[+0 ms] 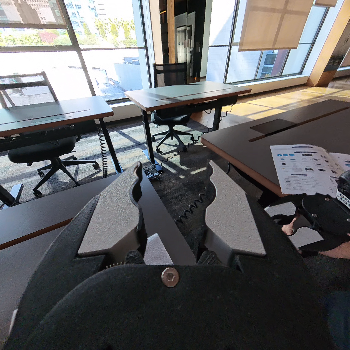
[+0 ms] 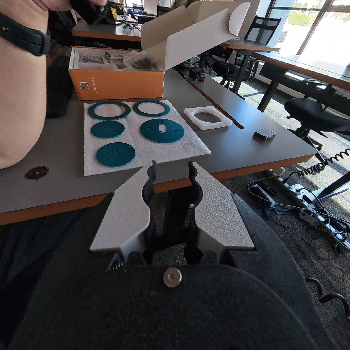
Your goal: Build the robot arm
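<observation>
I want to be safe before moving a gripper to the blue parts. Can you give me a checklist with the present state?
1. Right gripper open and empty: ok.
2. Left gripper open and empty: ok.
3. Five blue parts, for example the near disc, lie flat and apart on the foam sheet: ok.
4. Right gripper over the desk: not ok, it is before the edge.
5. Box contents: cannot tell.

My left gripper (image 1: 174, 170) hangs with jaws apart, empty, over carpet between desks. My right gripper (image 2: 171, 166), jaws apart and empty, sits at the surface (image 2: 246, 144) edge, nearest the white foam sheet (image 2: 170, 149) bearing teal discs (image 2: 116, 154).
</observation>
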Available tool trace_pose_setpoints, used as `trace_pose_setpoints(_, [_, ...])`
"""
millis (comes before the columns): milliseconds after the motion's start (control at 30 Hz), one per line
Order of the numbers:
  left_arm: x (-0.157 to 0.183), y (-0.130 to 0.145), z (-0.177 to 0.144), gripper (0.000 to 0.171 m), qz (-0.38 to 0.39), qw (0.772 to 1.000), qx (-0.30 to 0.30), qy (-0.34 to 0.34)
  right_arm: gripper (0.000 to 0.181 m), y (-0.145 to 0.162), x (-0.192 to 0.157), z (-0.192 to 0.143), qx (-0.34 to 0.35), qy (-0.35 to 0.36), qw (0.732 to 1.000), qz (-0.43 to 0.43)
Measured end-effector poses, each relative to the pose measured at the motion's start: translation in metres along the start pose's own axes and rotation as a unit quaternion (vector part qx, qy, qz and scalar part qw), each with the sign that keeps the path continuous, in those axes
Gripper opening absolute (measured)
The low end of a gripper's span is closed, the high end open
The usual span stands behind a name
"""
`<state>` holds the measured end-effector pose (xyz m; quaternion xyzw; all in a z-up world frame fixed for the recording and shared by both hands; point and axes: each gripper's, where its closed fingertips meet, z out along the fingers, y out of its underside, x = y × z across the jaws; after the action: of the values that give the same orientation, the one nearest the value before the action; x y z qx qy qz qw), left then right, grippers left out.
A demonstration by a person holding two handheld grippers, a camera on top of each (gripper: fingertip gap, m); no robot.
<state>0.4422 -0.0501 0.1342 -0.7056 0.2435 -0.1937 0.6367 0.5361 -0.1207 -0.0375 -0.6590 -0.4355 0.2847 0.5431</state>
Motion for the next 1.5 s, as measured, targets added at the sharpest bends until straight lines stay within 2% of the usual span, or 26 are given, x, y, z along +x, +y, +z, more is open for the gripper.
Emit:
trace_pose_setpoints(67, [-0.017,-0.016,-0.027,0.069,-0.022,0.999,0.036,-0.028,0.033,0.0,0.009,-0.007,0.0,0.023,1.0,-0.02])
trace_pose_setpoints(133, [-0.039,-0.04,-0.078,0.068,-0.032,0.995,0.088,-0.045,0.031,-0.001,0.022,-0.018,0.001,0.061,0.998,-0.028])
trace_pose_setpoints(200, [-0.068,-0.059,-0.148,0.074,-0.031,0.991,0.115,-0.06,0.034,-0.004,0.025,-0.027,0.0,0.081,0.996,-0.023])
trace_pose_setpoints(267, [-0.112,-0.067,-0.23,0.076,-0.03,0.986,0.121,-0.108,0.038,-0.01,0.011,-0.032,-0.015,0.085,0.996,-0.026])
trace_pose_setpoints(367, [-0.172,-0.057,-0.352,0.072,-0.021,0.979,0.102,-0.177,0.036,-0.031,-0.03,-0.028,-0.029,0.116,0.992,-0.041])
trace_pose_setpoints(467, [-0.221,-0.01,-0.439,0.071,-0.04,0.975,0.025,-0.215,0.038,-0.078,-0.092,0.0,0.007,0.129,0.991,-0.034])
trace_pose_setpoints(567, [-0.256,0.037,-0.488,0.069,-0.063,0.977,-0.028,-0.202,0.037,-0.126,-0.158,0.046,0.036,0.119,0.991,-0.056])
trace_pose_setpoints(733, [-0.313,0.075,-0.546,0.063,-0.061,0.974,-0.05,-0.212,0.037,-0.169,-0.257,0.139,0.03,0.089,0.99,-0.107])
trace_pose_setpoints(867, [-0.359,0.089,-0.601,0.056,-0.05,0.963,-0.047,-0.259,0.038,-0.167,-0.313,0.195,0.009,0.085,0.99,-0.116])
trace_pose_setpoints(1000, [-0.42,0.09,-0.658,0.052,-0.058,0.94,-0.03,-0.334,0.037,-0.141,-0.332,0.227,-0.015,0.104,0.989,-0.1])
trace_pose_setpoints(1100, [-0.462,0.094,-0.674,0.046,-0.057,0.934,-0.008,-0.352,0.034,-0.124,-0.328,0.251,-0.013,0.097,0.994,-0.046])
trace_pose_setpoints(1167, [-0.495,0.116,-0.668,0.046,-0.067,0.932,-0.033,-0.354,0.032,-0.122,-0.32,0.268,0.0,0.09,0.996,-0.015])
trace_pose_setpoints(1233, [-0.526,0.142,-0.648,0.044,-0.079,0.936,-0.056,-0.337,0.03,-0.123,-0.303,0.283,-0.002,0.107,0.994,-0.008])
trace_pose_setpoints(1333, [-0.559,0.169,-0.604,0.032,-0.09,0.955,-0.056,-0.278,0.029,-0.137,-0.273,0.305,-0.021,0.128,0.991,-0.01])
trace_pose_setpoints(1400, [-0.571,0.172,-0.576,0.028,-0.072,0.967,-0.043,-0.242,0.029,-0.152,-0.254,0.319,-0.031,0.143,0.989,-0.006])
trace_pose_setpoints(1500, [-0.571,0.157,-0.546,0.019,-0.038,0.98,0.0,-0.195,0.03,-0.177,-0.239,0.343,-0.023,0.148,0.989,-0.002])
